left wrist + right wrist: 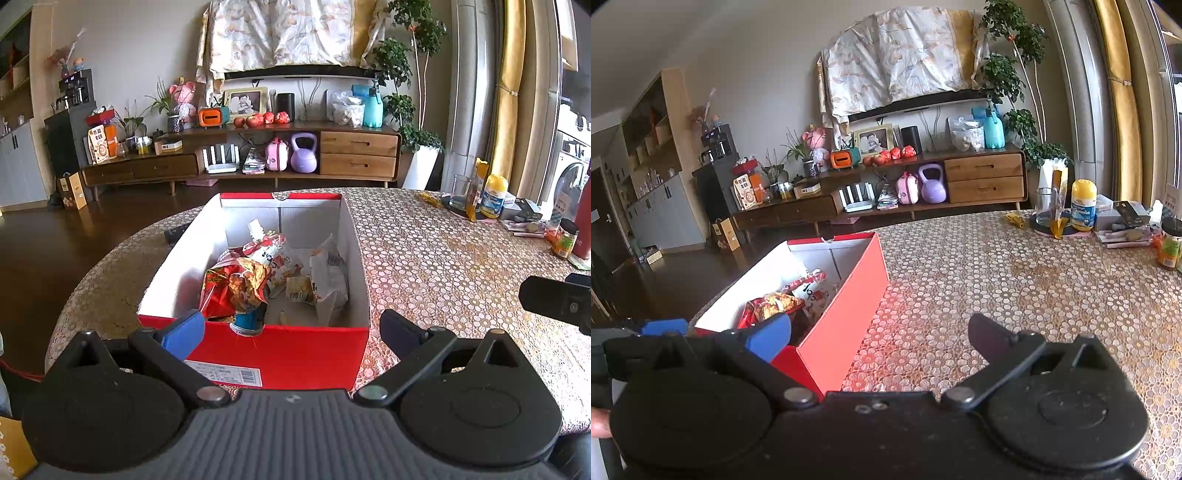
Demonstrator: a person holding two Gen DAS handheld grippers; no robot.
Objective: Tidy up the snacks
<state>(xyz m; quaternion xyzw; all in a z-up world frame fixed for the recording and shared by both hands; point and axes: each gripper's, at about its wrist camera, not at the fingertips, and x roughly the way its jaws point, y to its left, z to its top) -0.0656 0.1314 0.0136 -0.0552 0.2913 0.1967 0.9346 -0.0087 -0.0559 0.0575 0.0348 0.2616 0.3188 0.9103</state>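
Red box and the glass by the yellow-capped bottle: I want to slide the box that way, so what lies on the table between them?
Only bare patterned tablecloth lies between the red box and the glass; the right wrist view shows it best.

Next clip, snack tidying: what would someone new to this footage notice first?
The red box with white inner walls sits open on the patterned table, holding a crinkled red snack bag, a spouted pouch and pale packets. Both tongs, left and right, are open and empty, the left at the box's near wall, the right beside it over bare tablecloth.
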